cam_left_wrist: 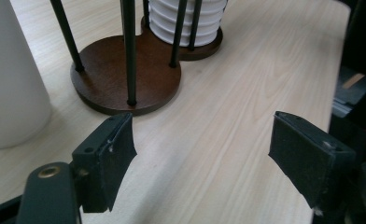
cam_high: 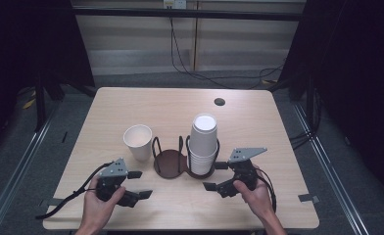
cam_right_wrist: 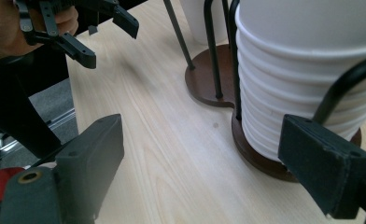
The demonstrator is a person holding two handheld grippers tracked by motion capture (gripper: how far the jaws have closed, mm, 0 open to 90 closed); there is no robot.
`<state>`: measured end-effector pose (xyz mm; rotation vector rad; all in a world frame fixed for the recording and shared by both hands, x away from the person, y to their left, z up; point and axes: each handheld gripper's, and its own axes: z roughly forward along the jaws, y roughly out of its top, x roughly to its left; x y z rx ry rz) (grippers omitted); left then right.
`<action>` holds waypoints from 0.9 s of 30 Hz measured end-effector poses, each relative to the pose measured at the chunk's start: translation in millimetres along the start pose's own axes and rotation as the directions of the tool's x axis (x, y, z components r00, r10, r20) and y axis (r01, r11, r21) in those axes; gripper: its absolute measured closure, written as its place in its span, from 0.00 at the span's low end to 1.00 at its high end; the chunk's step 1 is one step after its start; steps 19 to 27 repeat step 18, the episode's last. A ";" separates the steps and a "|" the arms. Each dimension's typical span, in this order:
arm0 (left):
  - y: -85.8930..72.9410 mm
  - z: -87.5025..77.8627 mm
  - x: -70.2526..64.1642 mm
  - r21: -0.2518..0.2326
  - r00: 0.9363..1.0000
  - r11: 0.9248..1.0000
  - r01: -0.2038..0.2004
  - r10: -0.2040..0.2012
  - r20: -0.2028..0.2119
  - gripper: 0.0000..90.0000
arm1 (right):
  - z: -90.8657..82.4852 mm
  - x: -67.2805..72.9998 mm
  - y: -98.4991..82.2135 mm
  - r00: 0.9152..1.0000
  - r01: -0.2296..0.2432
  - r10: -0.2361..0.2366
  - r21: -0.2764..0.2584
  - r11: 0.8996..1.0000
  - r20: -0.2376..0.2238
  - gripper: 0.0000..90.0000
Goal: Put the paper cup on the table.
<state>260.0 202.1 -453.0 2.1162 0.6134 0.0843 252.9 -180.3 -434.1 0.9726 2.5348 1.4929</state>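
Both grippers, left (cam_high: 136,184) and right (cam_high: 218,176), stand spread and empty. Loose paper cup (cam_high: 138,141) stands upright at ten o'clock of holder (cam_high: 170,164). Recommended: left gripper pinches low on the wall, gently.

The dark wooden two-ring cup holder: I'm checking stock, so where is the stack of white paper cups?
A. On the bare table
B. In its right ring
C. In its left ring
B: the stack of white paper cups stands upside down in the dark wooden two-ring cup holder's right ring.
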 end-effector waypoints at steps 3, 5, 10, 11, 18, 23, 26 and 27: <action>-1.0 -2.2 -5.1 -0.039 1.000 0.999 0.005 -0.006 -0.012 0.24 | 0.6 1.1 -4.4 1.000 -0.003 0.003 0.007 1.000 0.007 0.16; -2.6 -3.8 -10.0 -0.060 1.000 0.998 0.006 -0.006 -0.011 0.24 | 1.2 2.8 -7.0 1.000 -0.005 0.005 0.007 1.000 0.014 0.16; -14.2 0.0 -27.1 -0.095 0.999 0.995 0.029 -0.031 -0.017 0.23 | 1.4 7.5 -8.6 1.000 -0.001 0.002 -0.003 1.000 0.029 0.16; -14.6 1.8 -27.7 -0.082 1.000 0.996 0.027 -0.028 -0.010 0.23 | 1.1 8.4 -8.6 0.999 -0.002 0.002 -0.011 1.000 0.036 0.16; -14.3 20.6 -23.4 -0.122 1.000 0.992 0.015 -0.018 -0.021 0.21 | 5.4 9.9 -14.8 0.997 -0.015 0.018 -0.037 0.999 0.073 0.16; -14.3 20.6 -23.4 -0.122 1.000 0.992 0.015 -0.018 -0.021 0.21 | 5.4 9.9 -14.8 0.997 -0.015 0.018 -0.037 0.999 0.073 0.16; -14.3 20.6 -23.4 -0.122 1.000 0.992 0.015 -0.018 -0.021 0.21 | 5.4 9.9 -14.8 0.997 -0.015 0.018 -0.037 0.999 0.073 0.16; -14.3 20.6 -23.4 -0.122 1.000 0.992 0.015 -0.018 -0.021 0.21 | 5.4 9.9 -14.8 0.997 -0.015 0.018 -0.037 0.999 0.073 0.16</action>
